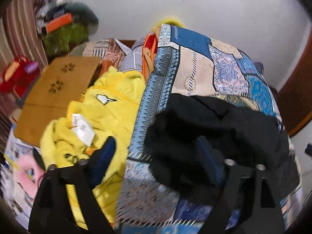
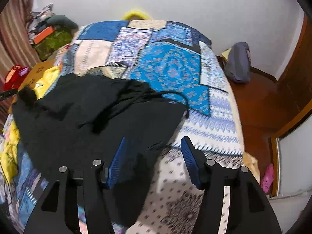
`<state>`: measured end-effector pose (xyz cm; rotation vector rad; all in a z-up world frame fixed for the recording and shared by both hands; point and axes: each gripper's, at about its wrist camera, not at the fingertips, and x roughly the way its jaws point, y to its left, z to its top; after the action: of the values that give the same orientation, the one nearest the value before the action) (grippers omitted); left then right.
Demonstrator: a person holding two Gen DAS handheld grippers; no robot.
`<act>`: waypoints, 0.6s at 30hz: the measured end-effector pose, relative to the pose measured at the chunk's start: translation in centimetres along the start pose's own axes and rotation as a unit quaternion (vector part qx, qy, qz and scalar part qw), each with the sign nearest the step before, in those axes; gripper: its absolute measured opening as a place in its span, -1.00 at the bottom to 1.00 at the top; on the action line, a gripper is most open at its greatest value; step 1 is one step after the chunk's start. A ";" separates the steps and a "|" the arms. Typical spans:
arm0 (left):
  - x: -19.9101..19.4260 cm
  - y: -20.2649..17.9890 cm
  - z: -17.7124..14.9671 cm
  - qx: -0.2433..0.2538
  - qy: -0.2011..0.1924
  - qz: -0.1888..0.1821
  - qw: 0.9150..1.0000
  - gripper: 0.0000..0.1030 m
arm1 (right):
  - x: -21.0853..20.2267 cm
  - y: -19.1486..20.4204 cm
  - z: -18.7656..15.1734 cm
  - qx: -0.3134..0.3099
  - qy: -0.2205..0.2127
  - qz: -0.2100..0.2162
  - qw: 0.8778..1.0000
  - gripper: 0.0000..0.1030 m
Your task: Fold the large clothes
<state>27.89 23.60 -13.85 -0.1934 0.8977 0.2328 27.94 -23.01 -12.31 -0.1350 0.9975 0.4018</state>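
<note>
Black garment (image 1: 204,128) on patchwork bedspread (image 1: 195,68), yellow clothing (image 1: 109,105) alongside, left gripper (image 1: 156,152) fingers spread

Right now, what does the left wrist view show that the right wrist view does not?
Only the left wrist view shows the white label on the yellow garment and the paw-print board in full. Only the right wrist view shows the grey bag, the pink shoe and the black cord. Both show the black garment, the patchwork bedspread and the red toy; both grippers are open.
</note>
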 end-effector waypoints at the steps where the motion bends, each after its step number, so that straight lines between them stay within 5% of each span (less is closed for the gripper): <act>1: -0.4 -0.1 -0.5 0.010 -0.003 0.002 1.000 0.75 | 0.0 0.3 -0.3 0.002 0.000 0.004 1.000 0.06; 9: 2.3 -1.4 -3.4 0.085 0.043 -0.001 0.995 0.75 | 1.6 1.6 -2.9 0.028 0.023 0.019 0.999 0.06; 18: 9.5 -1.4 -0.7 0.044 0.062 -0.064 0.995 0.75 | 4.9 0.0 -3.3 0.098 0.046 0.045 0.993 0.06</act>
<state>33.50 23.17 -21.73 -0.1844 1.0132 0.0629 27.67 -22.70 -18.25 0.0700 1.1309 0.3792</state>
